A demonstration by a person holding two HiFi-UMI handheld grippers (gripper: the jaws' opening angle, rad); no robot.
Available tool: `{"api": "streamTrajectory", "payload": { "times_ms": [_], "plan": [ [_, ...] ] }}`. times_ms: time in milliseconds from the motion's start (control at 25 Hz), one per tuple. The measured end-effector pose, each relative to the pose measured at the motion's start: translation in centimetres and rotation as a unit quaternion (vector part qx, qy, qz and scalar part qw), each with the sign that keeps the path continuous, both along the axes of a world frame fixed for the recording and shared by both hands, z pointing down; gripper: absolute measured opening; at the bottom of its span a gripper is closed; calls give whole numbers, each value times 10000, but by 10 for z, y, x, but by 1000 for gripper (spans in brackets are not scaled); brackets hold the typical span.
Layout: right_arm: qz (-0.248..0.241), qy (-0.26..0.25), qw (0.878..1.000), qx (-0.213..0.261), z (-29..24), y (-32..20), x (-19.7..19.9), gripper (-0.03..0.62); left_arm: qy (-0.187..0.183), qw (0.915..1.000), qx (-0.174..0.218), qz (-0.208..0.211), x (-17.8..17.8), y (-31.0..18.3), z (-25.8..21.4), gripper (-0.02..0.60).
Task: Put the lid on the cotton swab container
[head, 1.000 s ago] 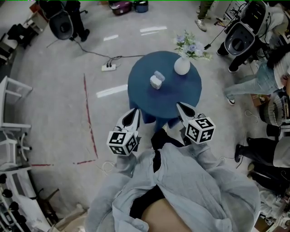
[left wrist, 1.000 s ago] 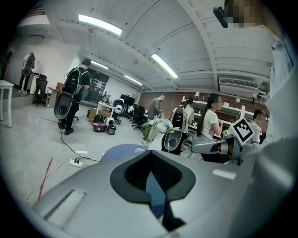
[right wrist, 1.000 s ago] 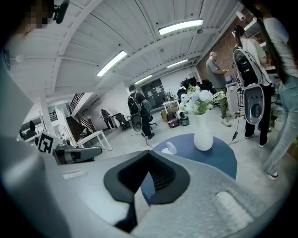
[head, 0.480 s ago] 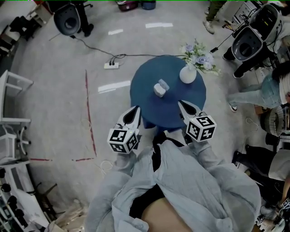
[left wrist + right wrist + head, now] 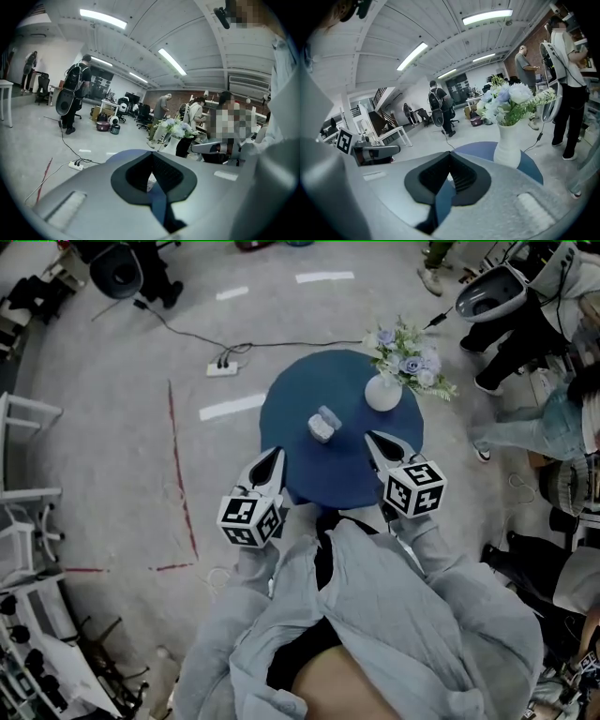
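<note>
Fingers (image 5: 139,173) of left gripper (image 5: 274,456) pressed together, nothing between them. Right gripper (image 5: 373,438) fingers (image 5: 461,179) likewise closed, empty. Both pairs hover at near edge of round blue table (image 5: 352,474), tips pointing inward. White vase (image 5: 382,394) with pale flowers (image 5: 410,354) stands ahead of right fingers, toward table's far side. Cotton swab container (image 5: 321,430) sits on table ahead, between the two finger pairs, apart from both. Small clear piece (image 5: 329,415) just beyond container, touching or nearly so; too small to tell if it is the lid. Power strip (image 5: 222,367) on floor well ahead and left of left fingers.
</note>
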State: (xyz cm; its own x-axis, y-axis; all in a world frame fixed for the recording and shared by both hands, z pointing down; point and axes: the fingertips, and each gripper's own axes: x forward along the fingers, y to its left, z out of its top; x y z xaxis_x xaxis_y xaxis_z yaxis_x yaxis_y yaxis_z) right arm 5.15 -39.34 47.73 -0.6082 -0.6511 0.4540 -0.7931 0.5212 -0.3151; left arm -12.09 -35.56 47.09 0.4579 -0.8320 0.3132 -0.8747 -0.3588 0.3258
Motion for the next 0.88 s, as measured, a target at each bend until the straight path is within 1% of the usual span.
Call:
{"api": "streamTrajectory", "payload": {
  "times_ms": [200,400,600,800,880],
  "plan": [
    [-155,-50,9999,-21,9,-25,1,2,-8,10000,50,-62,9,-26,9,14],
    [-361,33,9993,2,27,-47,-2,2,7,9997,65,-249,10,-46,26,14],
    [-470,63,9988,-149,49,-60,-13,2,145,9990,-187,-369,6,-49,49,14],
    [-499,125,9982,-313,75,-82,-24,2,73,9986,-379,-359,4,-60,74,14],
    [-524,211,9972,-491,90,-89,-27,2,129,9982,-480,-334,6,-65,83,14]
  ]
}}
